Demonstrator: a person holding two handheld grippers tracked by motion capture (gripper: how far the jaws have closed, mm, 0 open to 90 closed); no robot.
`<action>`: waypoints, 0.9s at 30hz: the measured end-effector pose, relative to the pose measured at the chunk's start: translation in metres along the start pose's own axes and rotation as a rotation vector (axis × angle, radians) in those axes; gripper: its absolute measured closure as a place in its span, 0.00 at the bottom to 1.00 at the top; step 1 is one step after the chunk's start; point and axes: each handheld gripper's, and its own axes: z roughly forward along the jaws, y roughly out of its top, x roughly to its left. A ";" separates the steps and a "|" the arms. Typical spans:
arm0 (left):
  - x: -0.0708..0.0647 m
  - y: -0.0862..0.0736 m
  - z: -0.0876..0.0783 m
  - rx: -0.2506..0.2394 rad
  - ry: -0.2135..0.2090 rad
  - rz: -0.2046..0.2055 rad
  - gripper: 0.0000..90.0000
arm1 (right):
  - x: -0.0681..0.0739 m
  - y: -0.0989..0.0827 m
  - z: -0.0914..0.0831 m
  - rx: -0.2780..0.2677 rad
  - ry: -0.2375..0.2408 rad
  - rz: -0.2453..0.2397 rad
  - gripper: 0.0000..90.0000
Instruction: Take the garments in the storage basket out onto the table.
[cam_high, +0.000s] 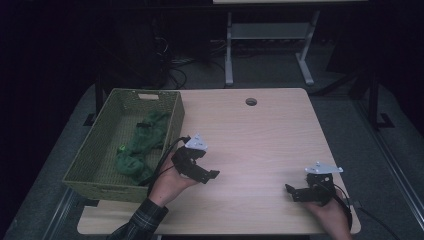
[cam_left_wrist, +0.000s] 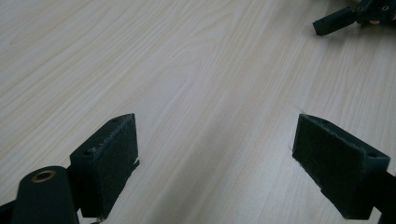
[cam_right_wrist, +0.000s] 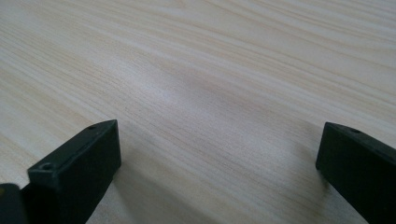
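1. The left gripper hovers over the wooden table, just beside the right wall of the woven basket. Its jaws stand wide apart and hold nothing (the left gripper view has only bare wood between them).
2. The right gripper rests low near the front right corner of the table, well apart from the basket. Its jaws are also spread and empty.
3. The green cloth lies crumpled inside the basket, toward its right side.
4. I judge that the cloth is already put away and both hands are at rest, or a new step is about to begin.
5. If the cloth must come out, the left gripper needs to go over the basket wall and close on a fold.
6. The room behind is very dark, and a small bright green spot on the cloth is too small to identify.
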 end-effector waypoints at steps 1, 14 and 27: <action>0.001 0.002 -0.002 0.008 -0.003 0.007 0.15 | 0.000 0.000 0.000 0.000 0.000 0.001 0.00; 0.010 0.007 -0.021 -0.001 0.004 0.009 0.15 | 0.000 0.000 0.000 -0.003 -0.001 -0.005 0.00; 0.016 0.008 -0.037 -0.012 0.013 0.016 0.15 | 0.000 0.000 0.000 -0.002 0.000 -0.003 0.00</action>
